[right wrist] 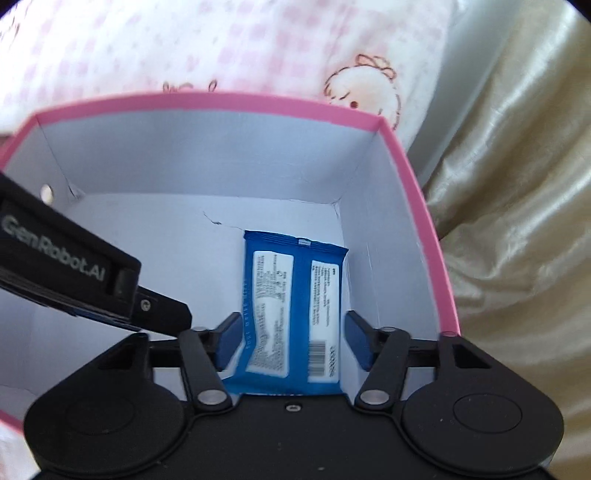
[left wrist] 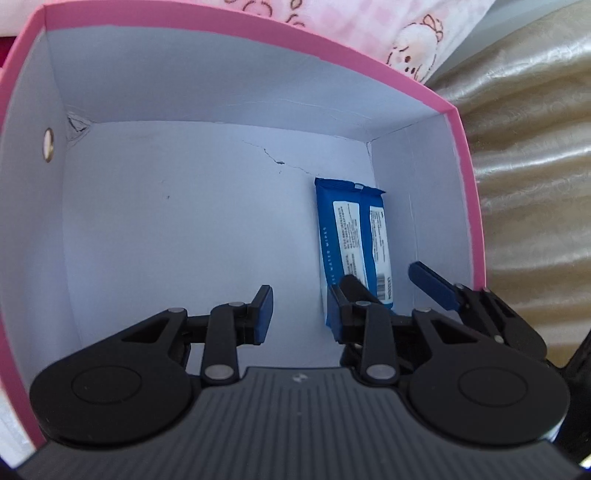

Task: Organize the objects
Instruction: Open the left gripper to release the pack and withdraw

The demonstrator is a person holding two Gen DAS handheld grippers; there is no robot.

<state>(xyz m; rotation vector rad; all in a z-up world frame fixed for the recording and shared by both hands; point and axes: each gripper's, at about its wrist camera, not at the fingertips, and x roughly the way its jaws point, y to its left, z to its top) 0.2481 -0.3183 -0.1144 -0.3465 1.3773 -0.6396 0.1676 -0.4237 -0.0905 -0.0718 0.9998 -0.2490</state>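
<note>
Plenty of bare box (left wrist: 236, 35) floor ahead of my left gripper (left wrist: 298, 314), jaws narrow and empty. Just right of it, one pack (right wrist: 291, 273) lies flat by the wall, so that's packed. My right gripper (right wrist: 291, 325) straddles it, half open, pads not pressing. Can't see what's left. Pink cartoon cloth (right wrist: 221, 48) beyond, gold fabric (right wrist: 517, 221) right.

A pink-rimmed box (left wrist: 258, 40) with white inside walls fills the view. A blue pack of wipes (left wrist: 351, 236) lies flat on its floor against the right wall. The left hand-held gripper (left wrist: 299, 314) reaches into the box, its blue pads apart with nothing between them. The right hand-held gripper (left wrist: 384, 288) straddles the near end of the pack, jaws apart. Pink patterned cloth (left wrist: 406, 37) and beige fabric (left wrist: 535, 147) lie beyond.
</note>
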